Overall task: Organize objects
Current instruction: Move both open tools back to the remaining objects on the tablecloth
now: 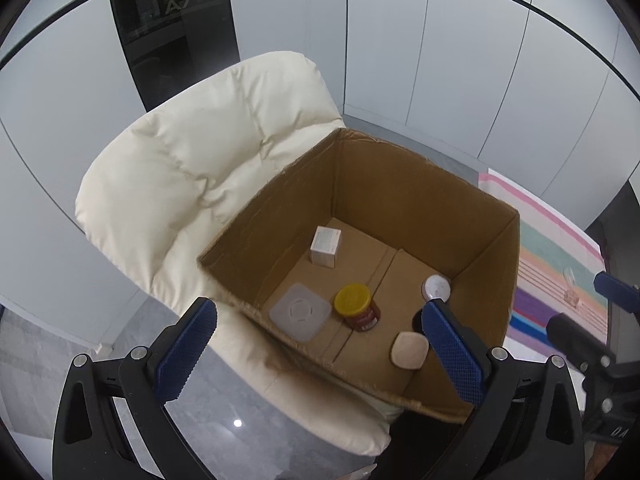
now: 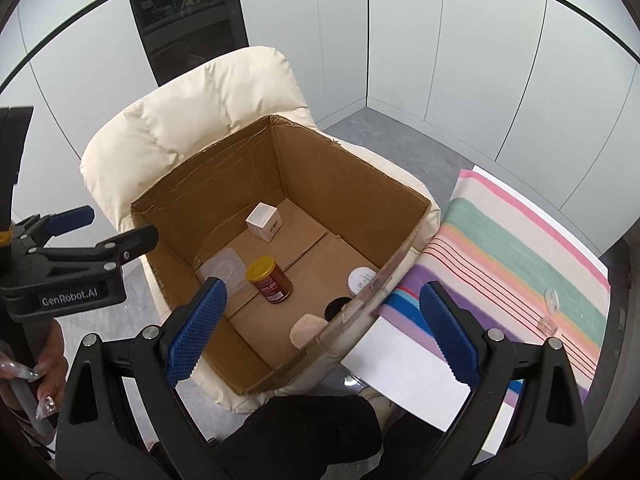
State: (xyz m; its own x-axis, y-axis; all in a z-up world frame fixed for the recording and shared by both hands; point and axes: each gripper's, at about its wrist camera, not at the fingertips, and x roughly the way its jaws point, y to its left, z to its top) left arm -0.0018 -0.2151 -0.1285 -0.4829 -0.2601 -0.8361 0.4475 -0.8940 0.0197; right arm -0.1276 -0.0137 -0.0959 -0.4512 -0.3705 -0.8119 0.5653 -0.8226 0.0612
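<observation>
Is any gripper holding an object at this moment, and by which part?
Nothing is held. The left gripper and the right gripper are both open and empty above the box.

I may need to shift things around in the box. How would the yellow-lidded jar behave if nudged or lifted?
The jar stands upright on the box floor, taller than wide, so a high push would probably tip it. Being round, it would likely roll once down. Its sides look smooth, perhaps glass, so the ribbed pads should help against slipping.
</observation>
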